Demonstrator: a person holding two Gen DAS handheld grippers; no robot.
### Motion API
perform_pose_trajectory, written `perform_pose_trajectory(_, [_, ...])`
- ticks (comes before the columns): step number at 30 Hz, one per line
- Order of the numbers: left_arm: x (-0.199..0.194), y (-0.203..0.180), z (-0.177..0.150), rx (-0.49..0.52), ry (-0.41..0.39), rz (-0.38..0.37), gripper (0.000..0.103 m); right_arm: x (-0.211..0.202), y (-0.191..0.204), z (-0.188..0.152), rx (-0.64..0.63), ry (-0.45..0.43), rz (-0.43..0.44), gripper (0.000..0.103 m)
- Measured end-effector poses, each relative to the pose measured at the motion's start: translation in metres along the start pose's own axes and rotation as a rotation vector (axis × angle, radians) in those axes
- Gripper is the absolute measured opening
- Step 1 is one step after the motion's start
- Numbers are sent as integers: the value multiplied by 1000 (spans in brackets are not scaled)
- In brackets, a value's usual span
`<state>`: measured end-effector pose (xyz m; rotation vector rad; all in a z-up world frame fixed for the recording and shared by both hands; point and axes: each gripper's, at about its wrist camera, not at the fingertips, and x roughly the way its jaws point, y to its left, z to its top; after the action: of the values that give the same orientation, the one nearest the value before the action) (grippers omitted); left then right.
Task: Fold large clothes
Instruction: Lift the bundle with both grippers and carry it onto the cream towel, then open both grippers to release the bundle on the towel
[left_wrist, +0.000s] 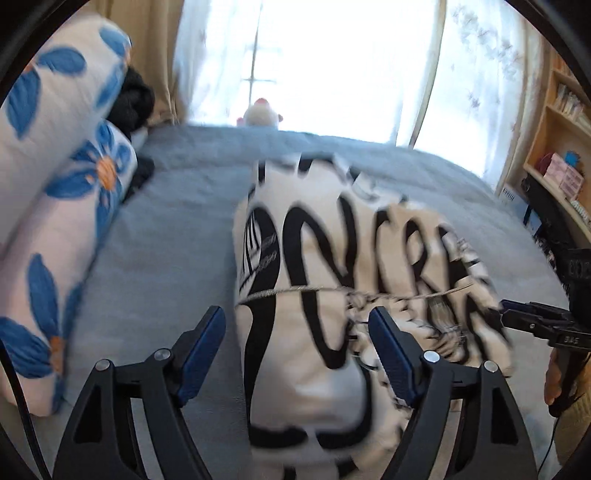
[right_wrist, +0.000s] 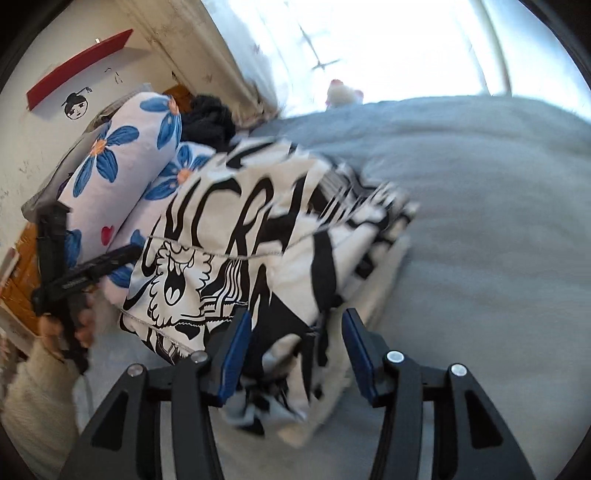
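Note:
A white garment with bold black lettering and drawings (left_wrist: 332, 273) lies folded in a thick bundle on the grey-blue bed (left_wrist: 159, 258). My left gripper (left_wrist: 299, 343) is open, its blue pads either side of the bundle's near left part. My right gripper (right_wrist: 295, 350) is open too, straddling the bundle's near corner (right_wrist: 288, 280). The right gripper also shows at the right edge of the left wrist view (left_wrist: 532, 321), touching the bundle's side. The left gripper shows at the left of the right wrist view (right_wrist: 92, 269). The frames are blurred.
Floral blue-and-white pillows (left_wrist: 55, 192) lie stacked along the bed's left side, with a dark cloth (left_wrist: 136, 99) behind them. A small plush toy (left_wrist: 260, 114) sits by the bright window. Wooden shelves (left_wrist: 561, 147) stand at the right.

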<state>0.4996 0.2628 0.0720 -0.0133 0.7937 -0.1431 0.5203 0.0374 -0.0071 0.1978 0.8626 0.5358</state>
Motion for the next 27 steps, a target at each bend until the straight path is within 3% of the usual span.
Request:
perform_pose_trajectory(1, [-9,-3,1,7,-6,7,67,-8,3,-1,-10,-16,-4,51])
perform_pose_trajectory(2, [-16,-7,1,20,-10,-1,51,-13,7,-1,-17,-24,5,51])
perform_pose_trajectory(4, [-19,-17,0,31,16,9,32,-19,18,-1,-42,-43,4,49])
perform_pose_trajectory(5, [-20,-23,-2,33,29,13,21,-19,27,-1,-67,-58,-7,45])
perform_pose_trajectory(6, [-14,-28,-5,41,59,9,17,-18,36,-2,-92,-65,-20,37])
perform_pose_trajectory(9, [2,-41,-20,82,115,39,16,-4,55,-5,-136,-48,-22,26])
perform_pose_trajectory(11, [15,-45,-31,95,150,85,16,19,59,-12,-181,-9,-125,22])
perform_pose_trajectory(13, [25,-42,-38,96,149,114,16,35,48,-20,-174,37,-181,16])
perform_pose_trajectory(15, [24,-38,-40,65,139,95,16,38,33,-23,-132,38,-162,13])
perform_pose_trajectory(24, [-4,-49,-38,28,128,122,19,-9,37,-24,-99,46,-136,13])
perform_pose_trajectory(27, [-32,-67,-37,29,114,127,32,-41,52,-29,-103,39,-122,16])
